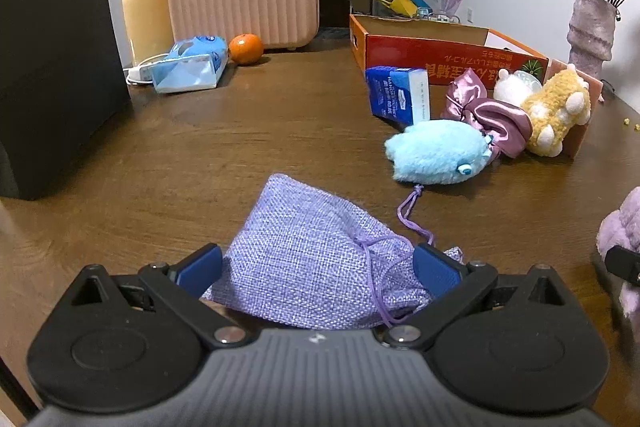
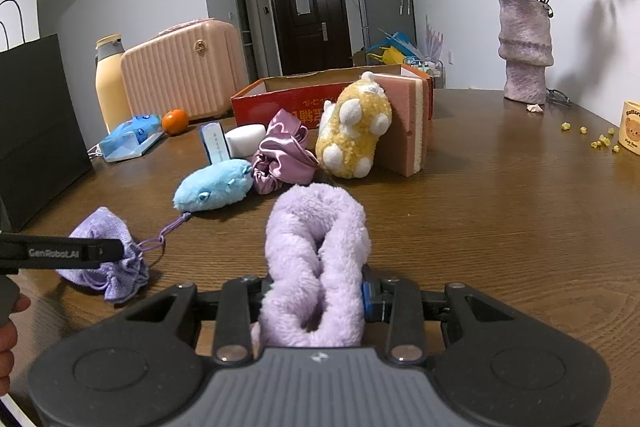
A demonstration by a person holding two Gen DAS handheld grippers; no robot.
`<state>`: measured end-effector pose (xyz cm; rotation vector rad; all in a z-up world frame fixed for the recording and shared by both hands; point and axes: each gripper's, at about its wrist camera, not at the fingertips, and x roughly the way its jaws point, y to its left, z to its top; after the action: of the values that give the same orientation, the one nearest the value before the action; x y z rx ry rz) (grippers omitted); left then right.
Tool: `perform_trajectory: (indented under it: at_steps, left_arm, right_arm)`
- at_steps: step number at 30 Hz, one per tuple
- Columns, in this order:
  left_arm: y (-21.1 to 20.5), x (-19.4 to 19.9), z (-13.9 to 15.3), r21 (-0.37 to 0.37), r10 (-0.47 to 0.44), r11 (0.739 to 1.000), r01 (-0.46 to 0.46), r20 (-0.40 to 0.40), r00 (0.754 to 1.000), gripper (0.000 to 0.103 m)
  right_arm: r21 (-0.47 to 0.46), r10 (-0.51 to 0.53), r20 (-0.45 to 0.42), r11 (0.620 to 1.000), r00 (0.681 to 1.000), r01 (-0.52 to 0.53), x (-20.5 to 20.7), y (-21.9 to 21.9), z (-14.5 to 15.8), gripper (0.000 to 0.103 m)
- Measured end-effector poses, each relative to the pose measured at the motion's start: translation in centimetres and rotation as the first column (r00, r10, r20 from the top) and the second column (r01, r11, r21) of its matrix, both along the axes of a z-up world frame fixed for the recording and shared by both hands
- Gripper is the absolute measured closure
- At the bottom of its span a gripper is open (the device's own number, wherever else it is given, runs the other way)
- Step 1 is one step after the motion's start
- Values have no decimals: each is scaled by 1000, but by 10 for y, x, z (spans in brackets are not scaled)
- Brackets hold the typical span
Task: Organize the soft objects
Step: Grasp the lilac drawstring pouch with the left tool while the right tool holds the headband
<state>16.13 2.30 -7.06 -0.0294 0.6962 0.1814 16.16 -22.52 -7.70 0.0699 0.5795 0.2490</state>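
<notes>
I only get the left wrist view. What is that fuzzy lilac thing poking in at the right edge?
Observer: A fluffy lilac loop, twisted. The right gripper is shut on it.
Operator: And what is the yellow plush toy leaning on?
Observer: A thick pink sponge block standing on edge, with a cream layer through its middle.
Operator: Is there anything to the right of the vase?
Observer: Yes, a small beige cup with a bear picture, nearer the camera than the vase and cut off by the picture's edge.
</notes>
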Motion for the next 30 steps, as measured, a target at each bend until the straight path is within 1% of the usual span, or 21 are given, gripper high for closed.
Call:
perform_trajectory:
  at_steps: [4,9,10,13,14,16,20,22,25,27,30]
  left_arm:
    - [9,-1,-3,-54,1,999,-2,-10,1000,0]
    - [22,0,-10,-146,-1,989,-1,-11,1000,0]
    - [23,-1,-10,-153,-2,988,0,-7,1000,0]
    - [21,-3,-11,-146,-1,989,2,4,1000,0]
    - [21,-4,-11,-146,-3,989,4,8,1000,2]
    - [20,-6,-10,-151,-12,988,14,18,1000,7]
    - [17,-10,-8,-163,-47,985,53,43,998,27]
    - [14,-12,-6,-158,-57,985,66,56,997,32]
    - [14,-14,-3,-159,-68,984,79,73,995,46]
    - [15,-14,-1,-174,-80,980,94,85,993,50]
    - [15,-16,1,-174,-89,979,105,101,991,52]
  right_arm:
    - [-1,4,0,1000,1000,-4,-2,2,0,69]
    - [-3,6,4,1000,1000,-6,-4,2,2,69]
    - [-3,6,5,1000,1000,-6,-5,3,2,69]
    - [-6,4,7,1000,1000,-4,-7,3,3,69]
    - [-7,5,7,1000,1000,-5,-7,4,4,69]
    - [-10,6,8,1000,1000,-6,-8,4,4,69]
    - [-14,7,10,1000,1000,-6,-8,5,5,69]
    - [-16,8,12,1000,1000,-8,-9,6,6,69]
    - [-17,8,15,1000,1000,-8,-9,6,7,69]
    - [-17,9,17,1000,1000,-9,-10,7,8,69]
    - [-17,12,21,1000,1000,-12,-10,8,10,69]
